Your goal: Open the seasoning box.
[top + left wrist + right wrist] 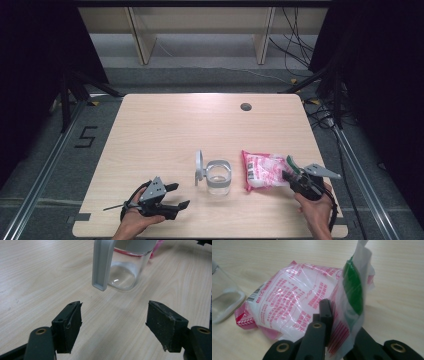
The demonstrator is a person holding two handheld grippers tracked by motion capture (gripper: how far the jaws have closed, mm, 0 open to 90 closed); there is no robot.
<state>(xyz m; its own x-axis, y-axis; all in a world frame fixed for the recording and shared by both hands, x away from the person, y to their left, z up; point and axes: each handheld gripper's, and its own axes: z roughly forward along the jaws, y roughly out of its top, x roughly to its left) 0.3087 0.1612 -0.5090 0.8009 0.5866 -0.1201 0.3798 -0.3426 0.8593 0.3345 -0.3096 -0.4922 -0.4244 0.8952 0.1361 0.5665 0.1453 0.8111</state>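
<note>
Right gripper [337,322] is clamped on the end of the pink-and-white printed plastic bag [294,300], lying on the pale wooden desk [165,125]. Left gripper [113,325] is spread wide with nothing in it, just short of the clear glass jar with a grey flip lid [125,272].

Two hand-held grippers, black throughout. Left gripper [176,196]: grey three-cornered plate on top dotted with small screws, thin black cable trailing off behind. Right gripper [287,175]: same grey plate, same black body. Fingers [67,327] blocky, black, matt, with rubbery pads scuffed and fraying at the edges. Flat black links behind them, each pinned with a brass-coloured round rivet. Left hand [134,220] and right hand [316,207] bare, forearms without sleeves, a dark strap or cable at the right wrist.
</note>
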